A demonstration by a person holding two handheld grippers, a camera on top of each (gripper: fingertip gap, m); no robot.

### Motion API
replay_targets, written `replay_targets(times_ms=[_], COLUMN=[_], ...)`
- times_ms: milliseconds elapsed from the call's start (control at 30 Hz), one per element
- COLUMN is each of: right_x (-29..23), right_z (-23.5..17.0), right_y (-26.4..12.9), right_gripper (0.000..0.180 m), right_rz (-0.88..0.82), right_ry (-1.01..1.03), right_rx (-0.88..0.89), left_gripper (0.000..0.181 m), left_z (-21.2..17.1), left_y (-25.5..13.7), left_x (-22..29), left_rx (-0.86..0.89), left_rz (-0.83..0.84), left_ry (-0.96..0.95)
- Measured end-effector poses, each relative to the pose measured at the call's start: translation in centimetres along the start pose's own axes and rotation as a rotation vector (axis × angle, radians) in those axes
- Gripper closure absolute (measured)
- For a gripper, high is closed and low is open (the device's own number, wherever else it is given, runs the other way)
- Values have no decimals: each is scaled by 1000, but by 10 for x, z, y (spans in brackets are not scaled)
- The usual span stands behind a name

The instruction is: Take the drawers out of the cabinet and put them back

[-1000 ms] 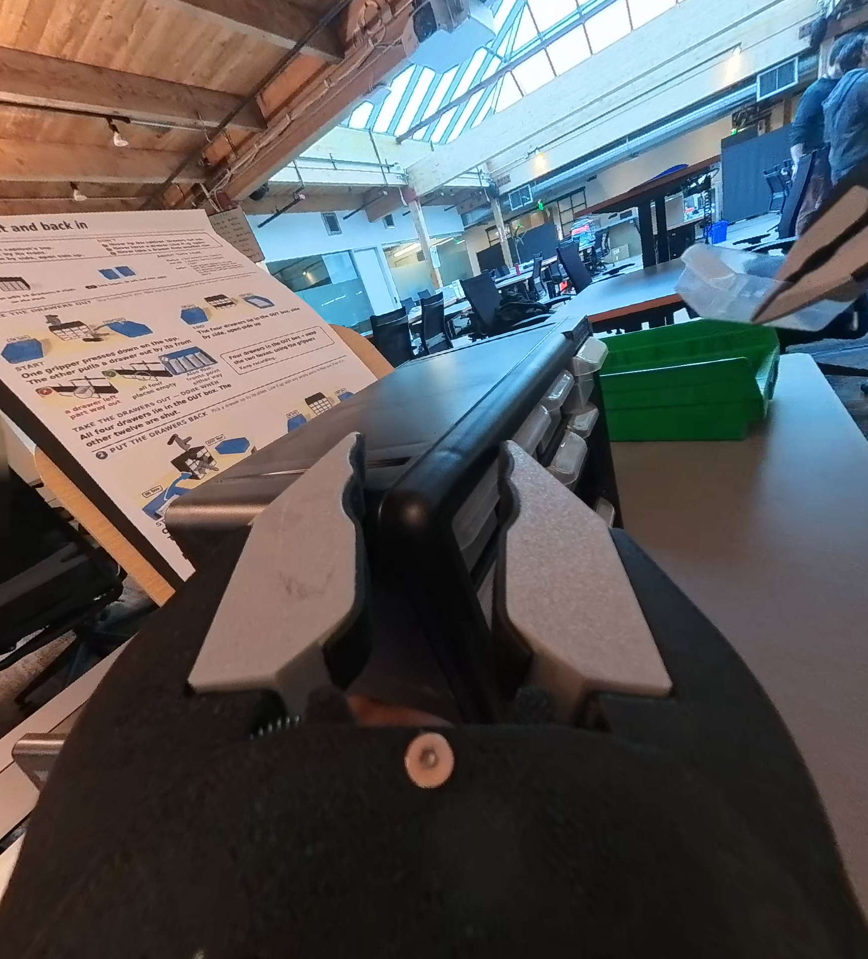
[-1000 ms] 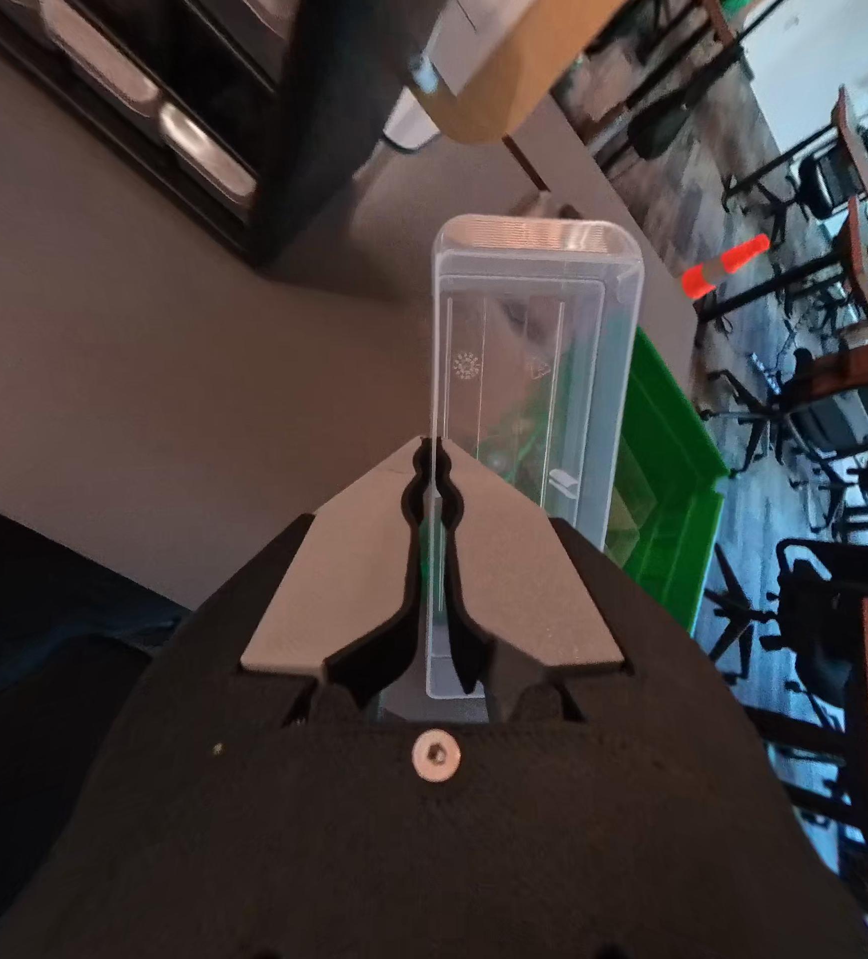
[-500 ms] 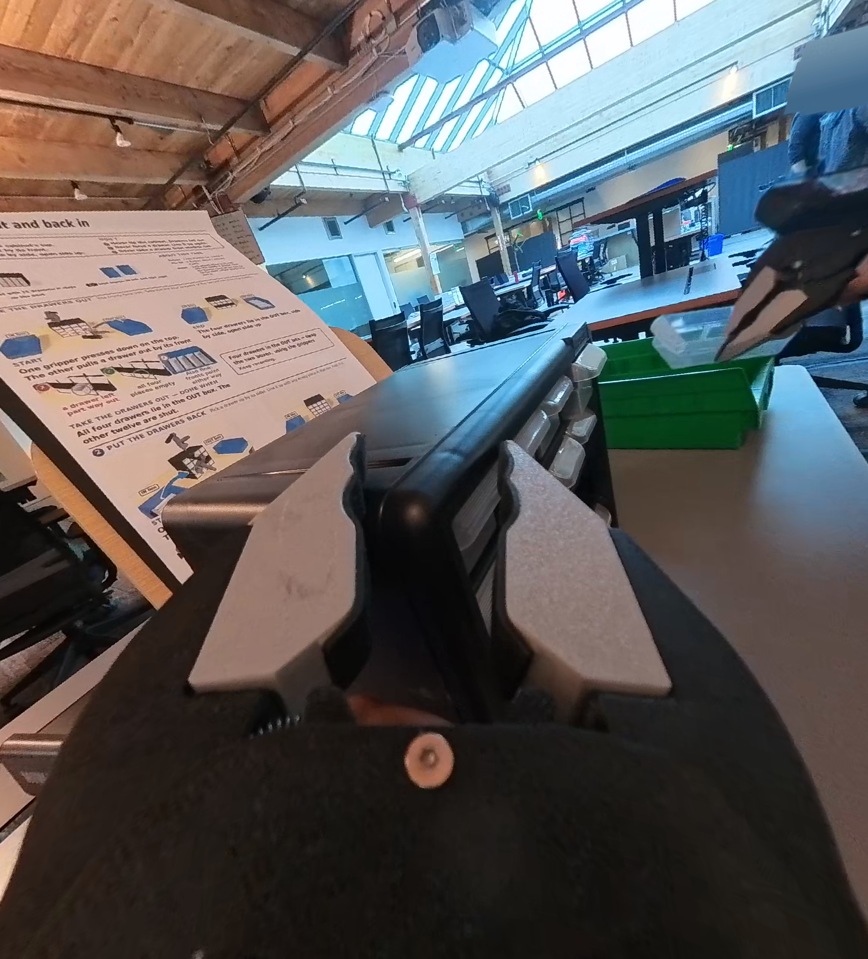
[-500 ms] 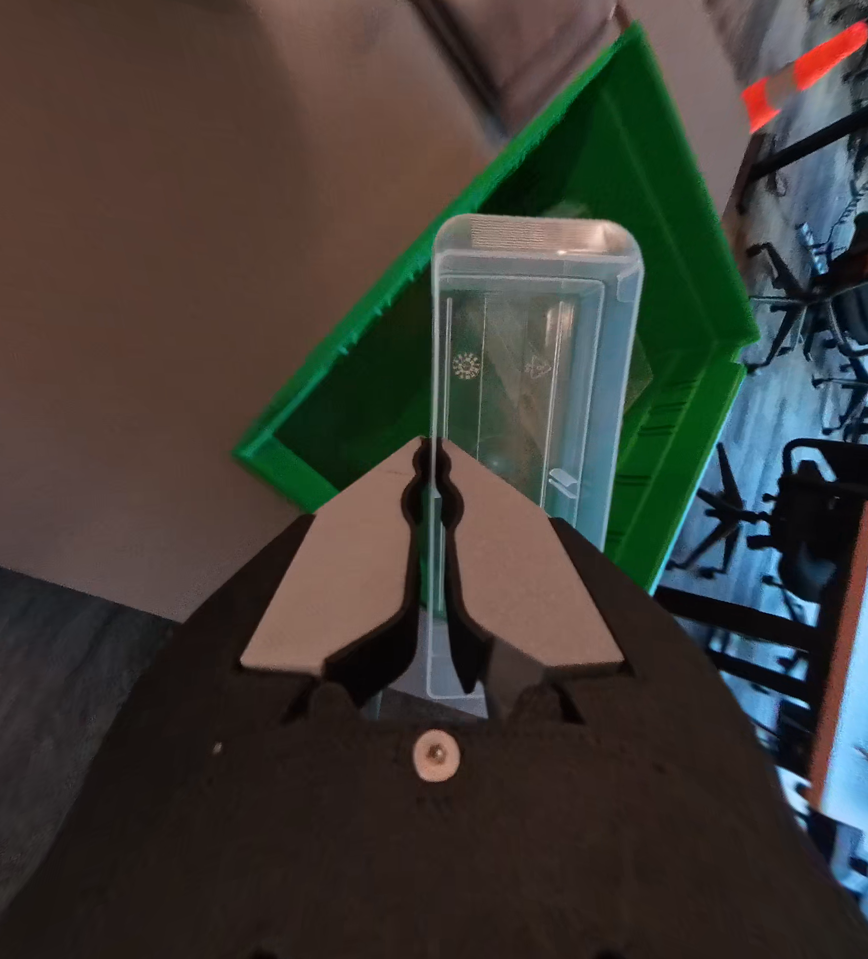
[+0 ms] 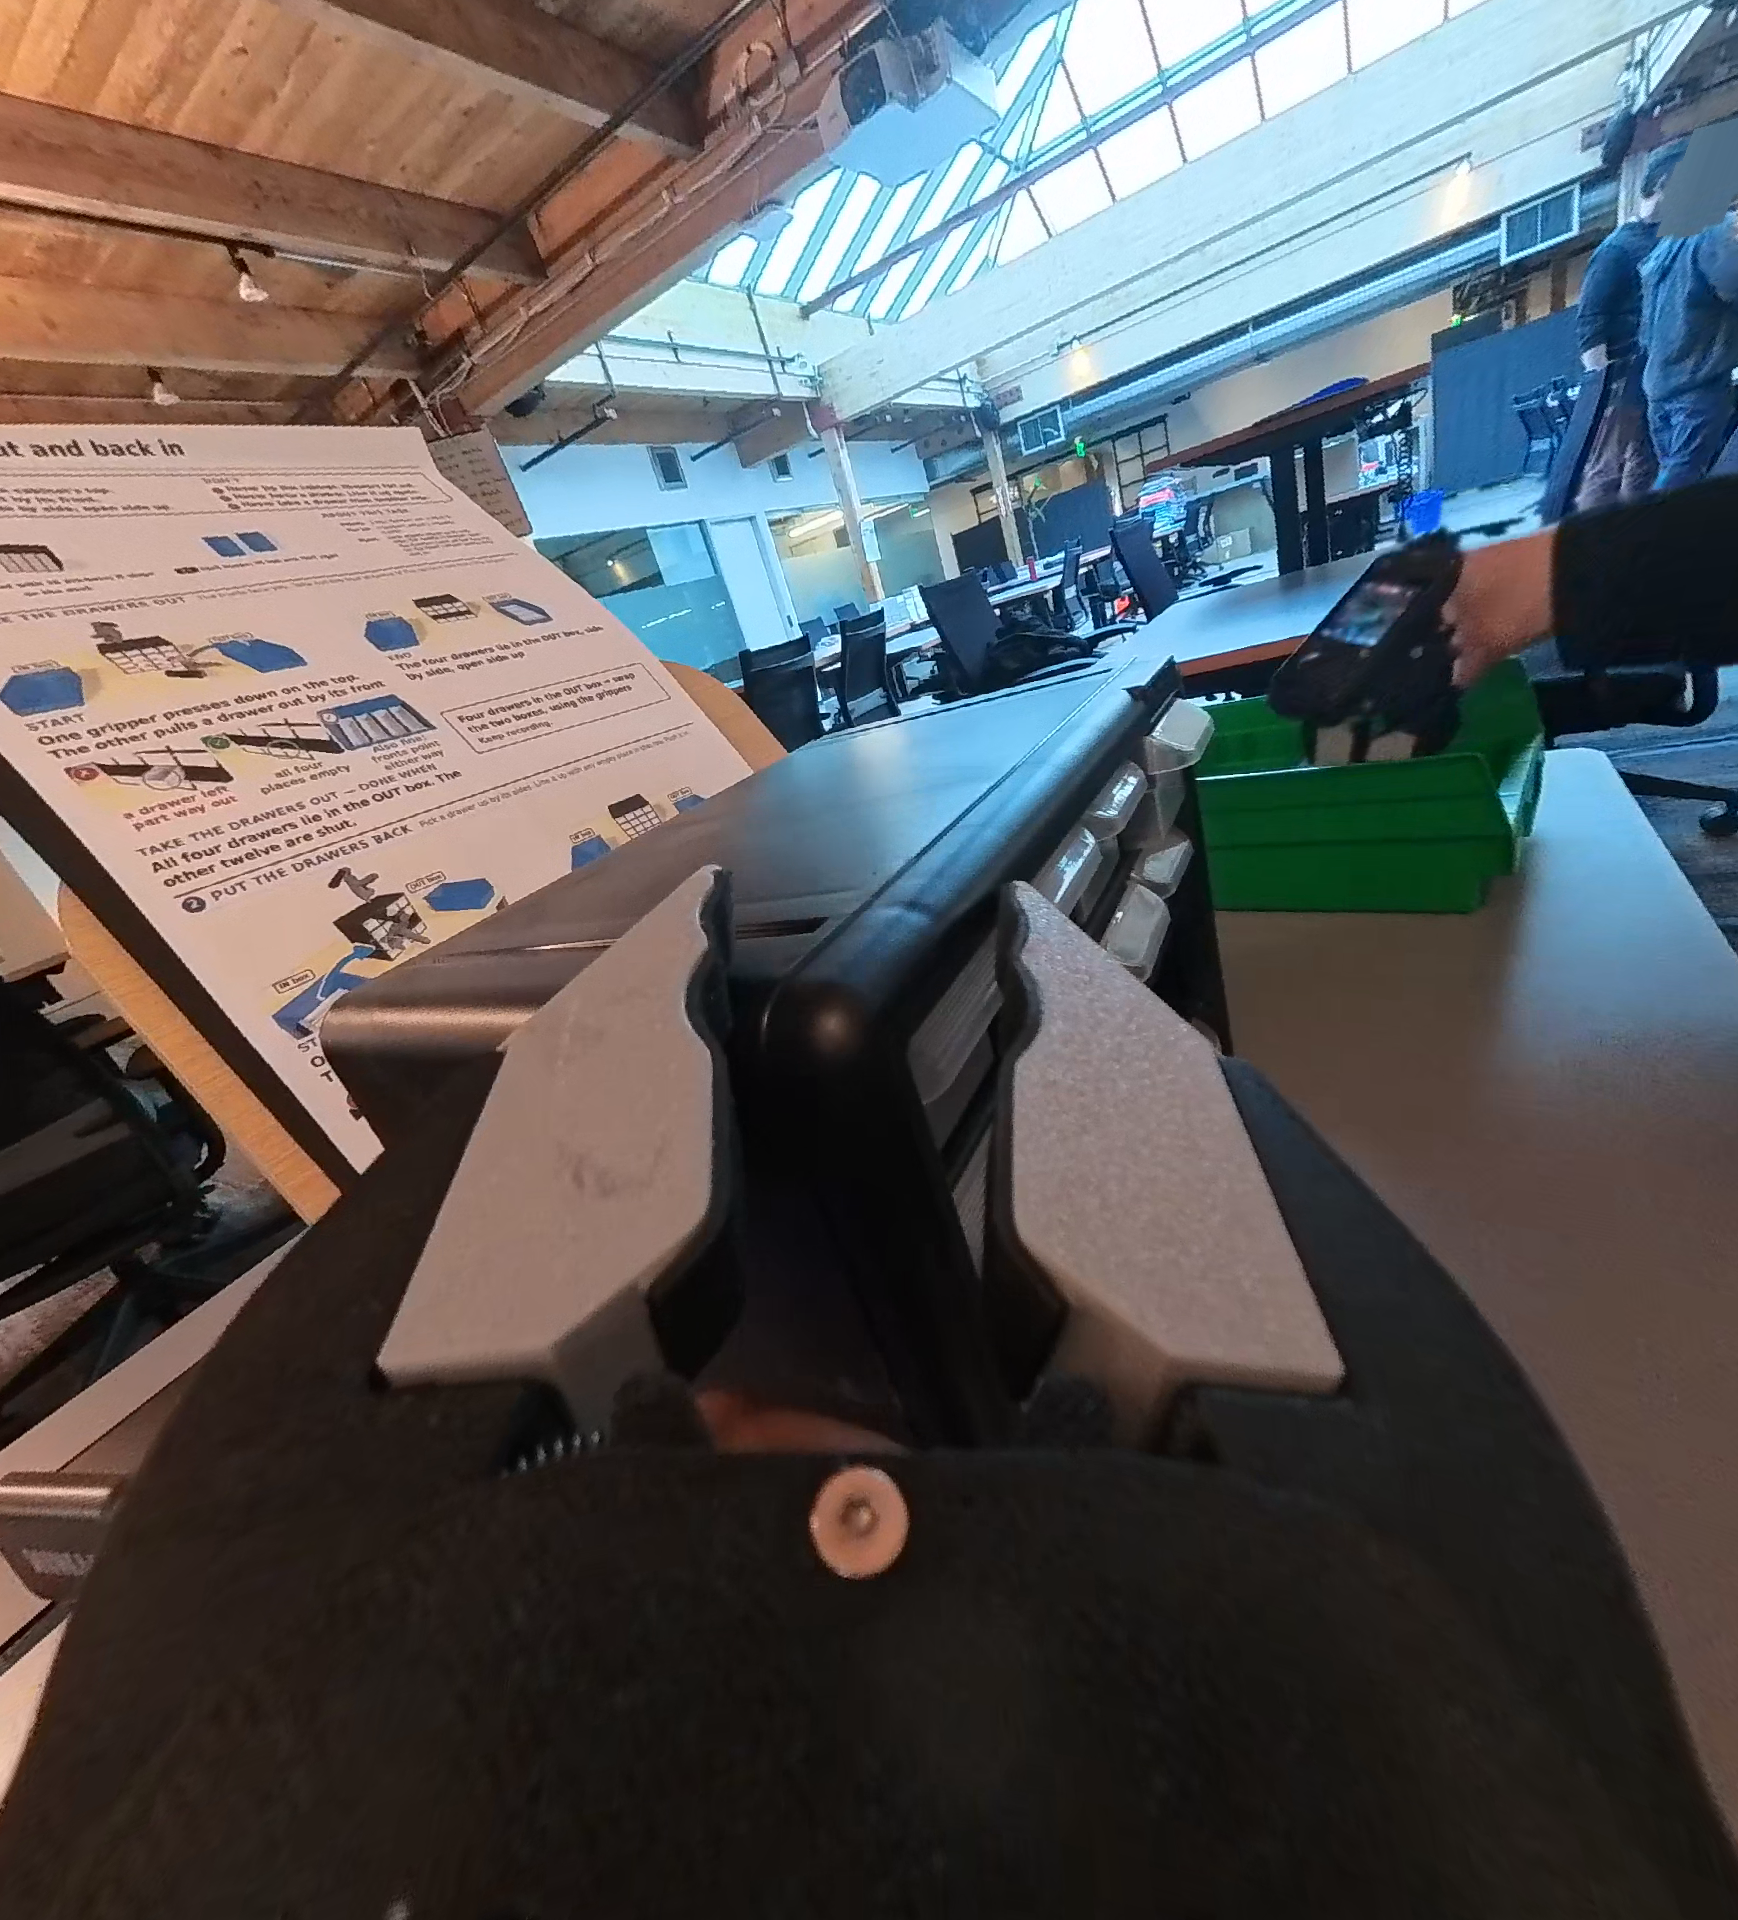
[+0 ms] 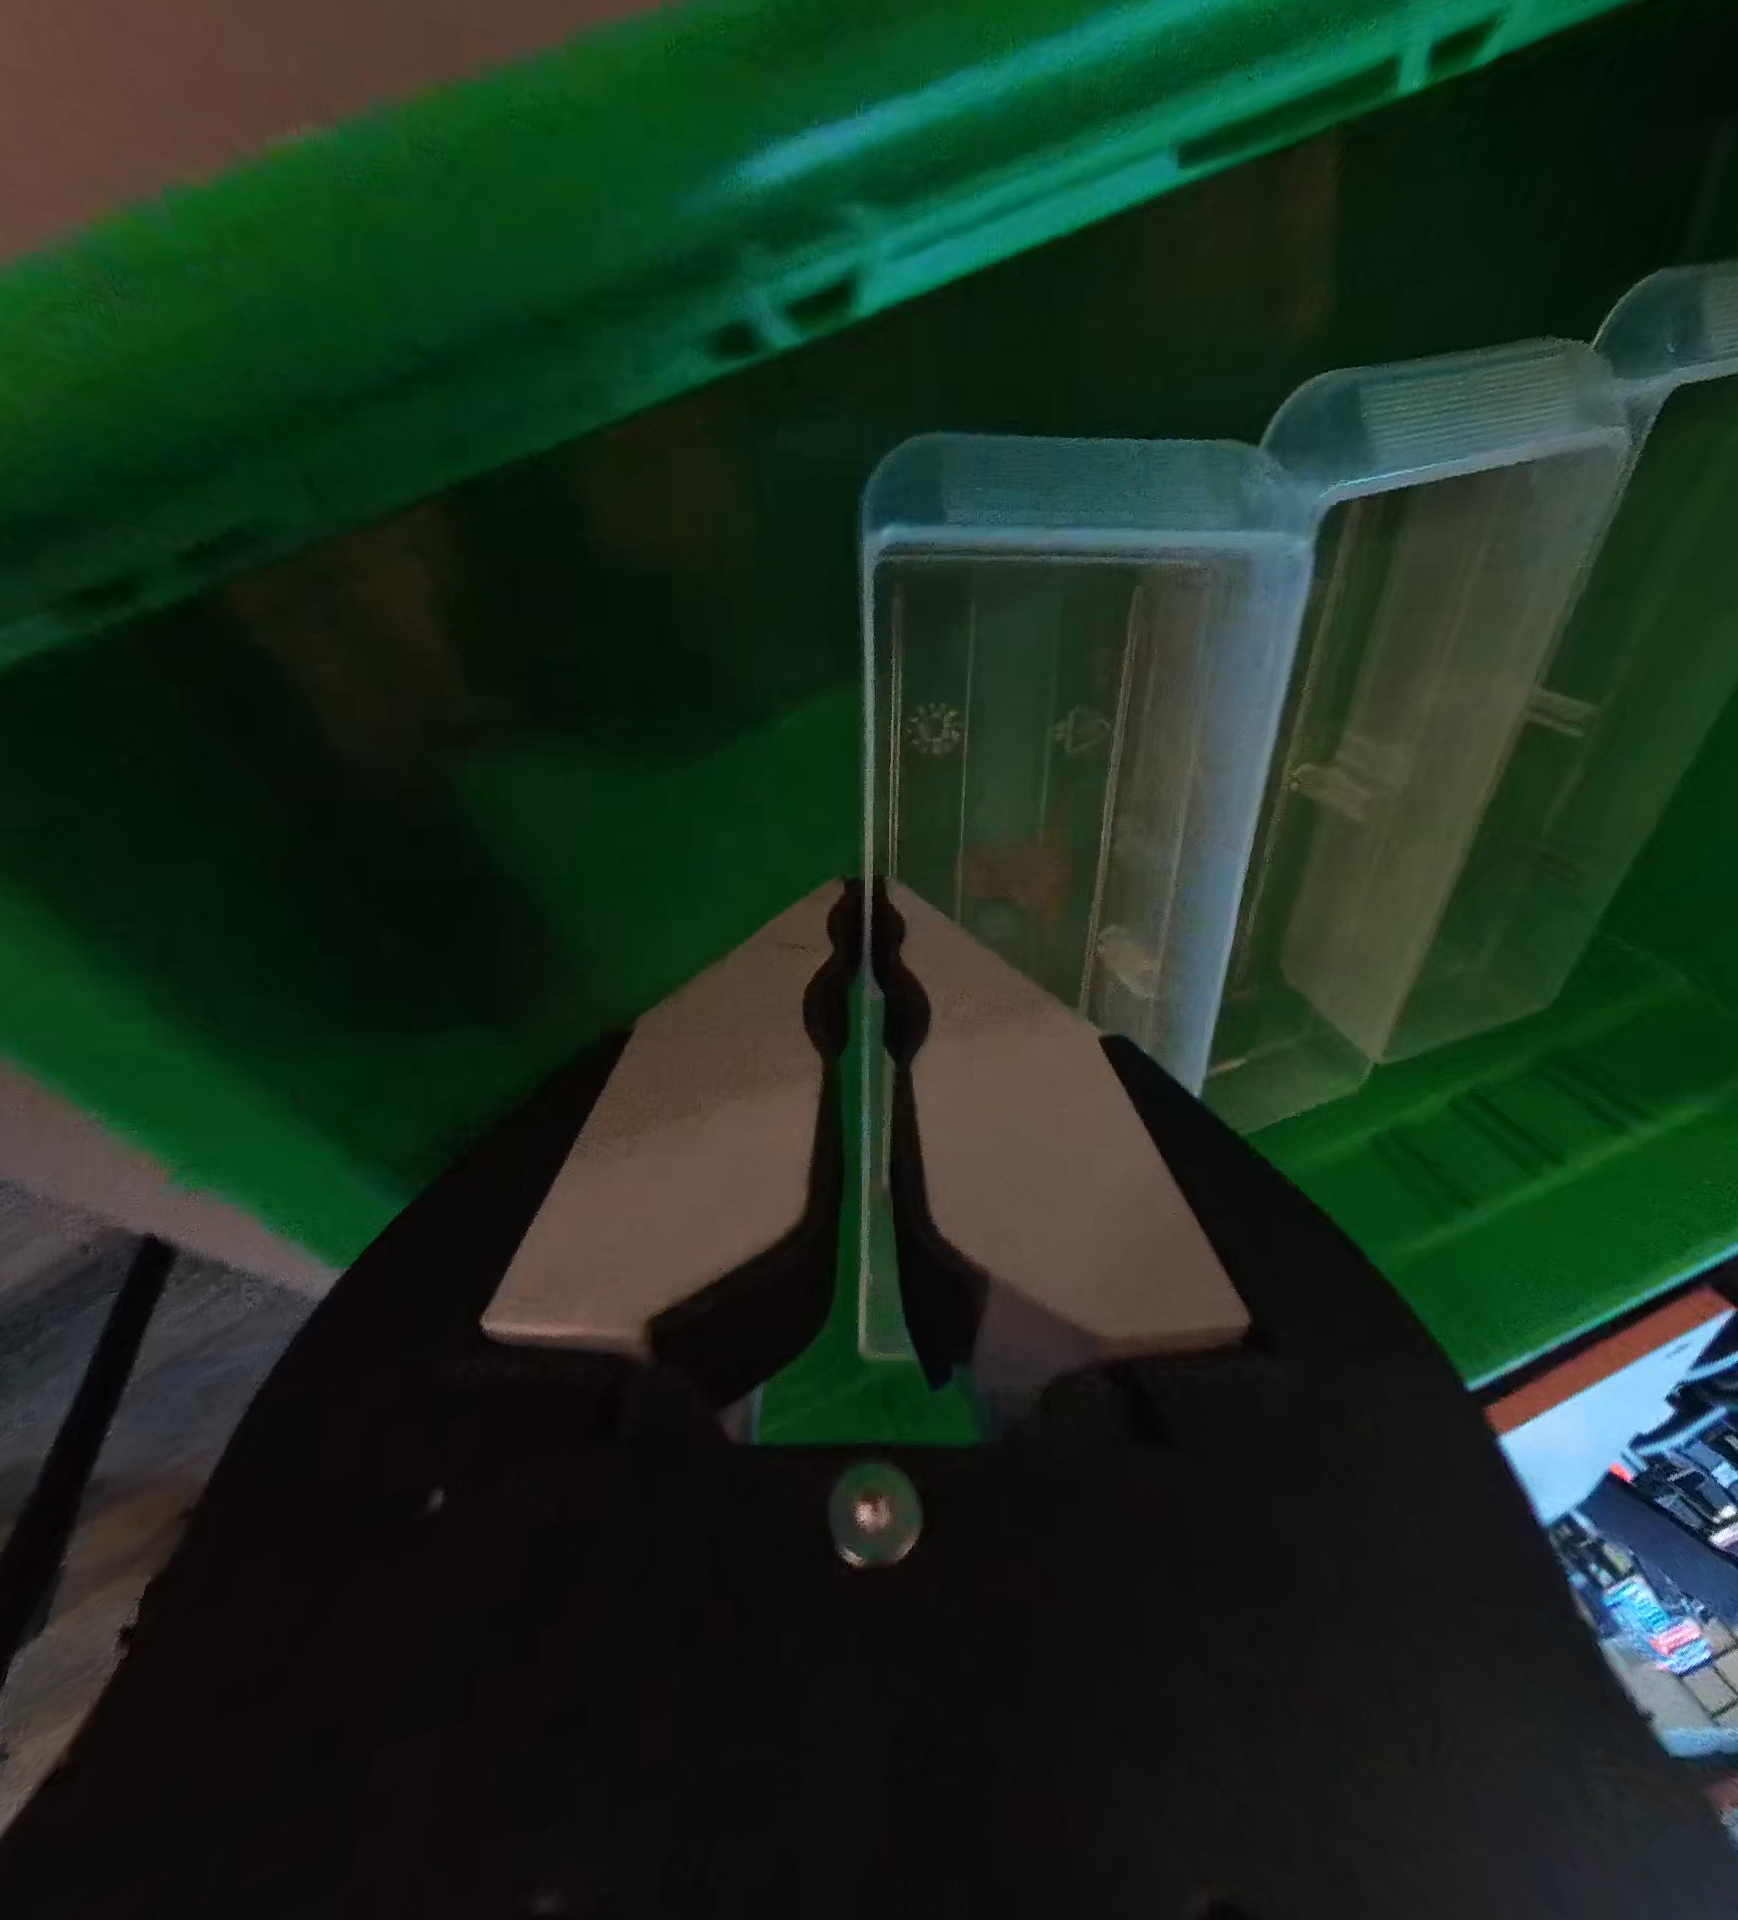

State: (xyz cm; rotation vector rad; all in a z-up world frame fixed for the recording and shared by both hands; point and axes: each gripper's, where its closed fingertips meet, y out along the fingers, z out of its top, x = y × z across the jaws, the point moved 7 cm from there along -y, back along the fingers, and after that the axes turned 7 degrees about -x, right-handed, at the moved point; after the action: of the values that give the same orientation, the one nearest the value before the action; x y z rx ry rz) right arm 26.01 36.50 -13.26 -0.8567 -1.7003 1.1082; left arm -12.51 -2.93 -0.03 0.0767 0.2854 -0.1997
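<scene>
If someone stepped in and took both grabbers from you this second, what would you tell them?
Left gripper: jaws straddling the black cabinet top edge, steadying it.
Right gripper: jaws shut on a clear drawer, down inside the green bin.
Done: two other drawers already lie in the bin beside it.
Left: release this one, fetch any remaining drawer, later return them all to the cabinet.

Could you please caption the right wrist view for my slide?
Right gripper lowers a clear drawer into the green bin beside two others.
</scene>
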Motion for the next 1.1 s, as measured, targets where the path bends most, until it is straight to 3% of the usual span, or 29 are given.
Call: replay_targets(times_ms=[100, 267, 300, 433, 500, 667, 767, 967, 1100], right_x=[13, 23, 22, 9, 0, -21, -15, 24, 33], right_z=[-1, -11, -13, -19, -24, -30, -36, -31, -28], right_y=[13, 4, 0, -27, -38, -42, -23, 8, 5], right_gripper=[176, 120, 117, 127, 149, 180, 180, 180, 180], right_rz=[-14, -82, -93, -117, -106, 65, 55, -99, -149], right_ry=[79, 171, 176, 147, 104, 55, 73, 206, 258], right_rx=[-91, -172, -179, -109, -88, -130, -255, -306, -289], left_gripper=[132, 132, 132, 132, 133, 133, 134, 134, 134], left_z=[0, 0, 0, 0, 0, 0, 0, 0, 0], left_y=[0, 0, 0, 0, -1, -1, -1, -1, -1], left_x=[0, 0, 0, 0, -1, -1, -1, -1, -1], left_rx=[-1, -1, 0, 10, 13, 19, 19, 22, 22], left_rz=[0, 1, 0, -4, -7, -15, -15, -17, -16], left_ry=[-1, -5, -6, -21, -30, -45, -44, -46, -46])
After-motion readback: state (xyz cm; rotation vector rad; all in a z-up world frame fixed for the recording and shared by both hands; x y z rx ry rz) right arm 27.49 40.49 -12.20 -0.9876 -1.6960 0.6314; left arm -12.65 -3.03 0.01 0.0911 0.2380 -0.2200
